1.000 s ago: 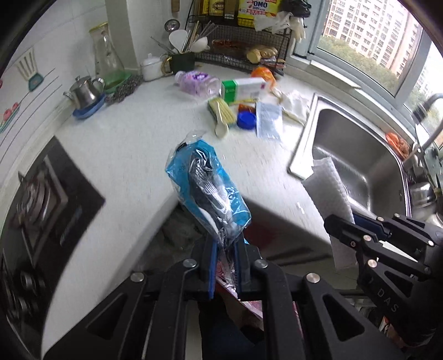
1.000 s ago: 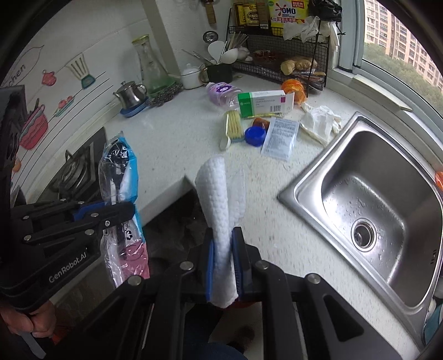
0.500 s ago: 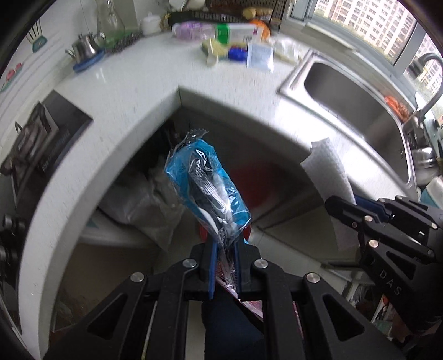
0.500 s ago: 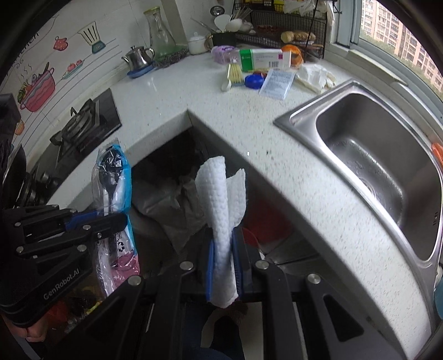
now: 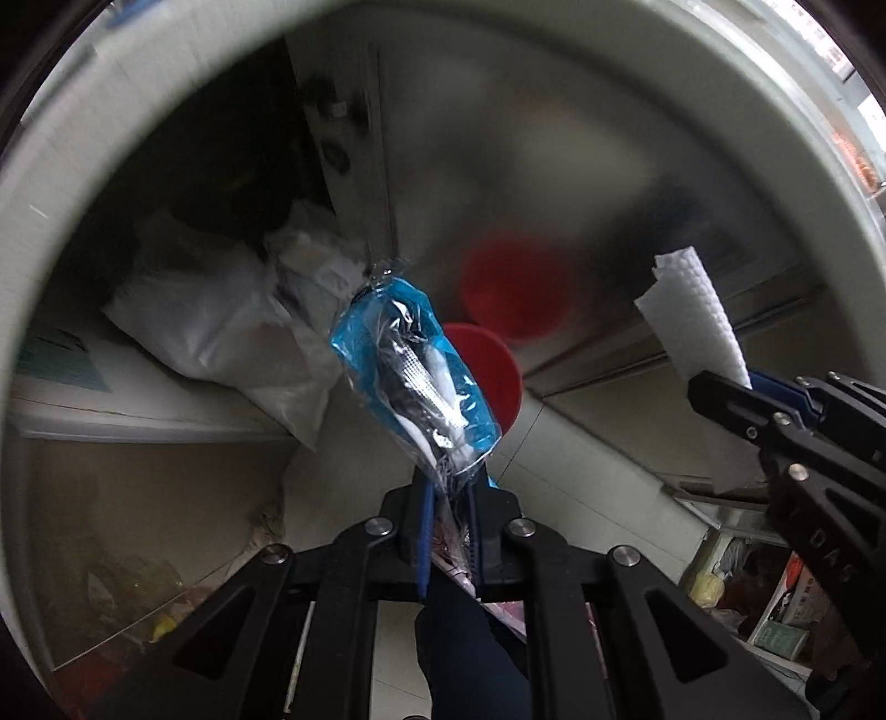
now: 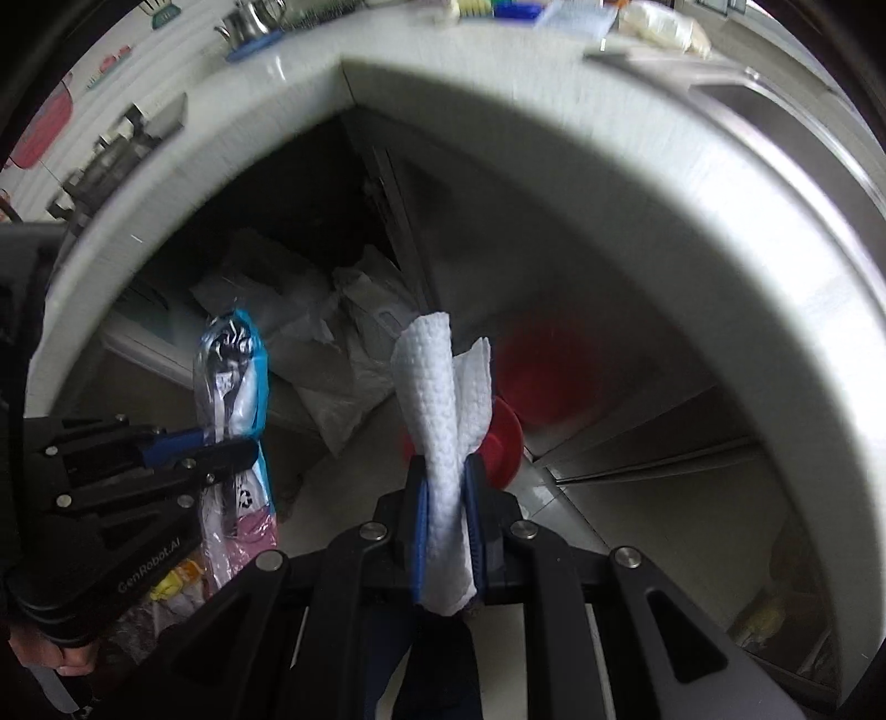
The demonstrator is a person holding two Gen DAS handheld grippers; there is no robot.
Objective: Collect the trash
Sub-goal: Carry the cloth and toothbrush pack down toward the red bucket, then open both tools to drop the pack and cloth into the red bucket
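The left claw (image 5: 447, 526) is clenched on a blue wrapper (image 5: 421, 382), its blue pads pinching the crinkled lower end while the rest of the packet stands up and away from the fingers, tilted slightly left. Something dark and white shows through the clear film. In the right wrist view the same wrapper (image 6: 235, 376) hangs through that claw (image 6: 221, 443) at the left edge, with a pink and white tail trailing below the fingers.

The right claw (image 6: 447, 498) is clenched on a paper towel (image 6: 443, 415), a rolled white sheet with a dimpled surface gripped near its lower end; a loose flap stands out on its right side. From the left wrist view the towel (image 5: 692, 315) rises out of the right claw (image 5: 736, 396) at the right edge.

Both claws point steeply down, below the table edge (image 6: 581, 105), which arcs pale across the top of each view. Just beyond the held items sits a red bin (image 5: 498, 376), partly hidden behind the wrapper, with a blurred red reflection on the steel cabinet door (image 5: 554, 183) behind it. Left of the bin lies a pale plastic bag (image 5: 221, 327) in the dark open space under the table's inner corner. Farther off, on the table's top, a kettle (image 6: 249, 25) is just visible.
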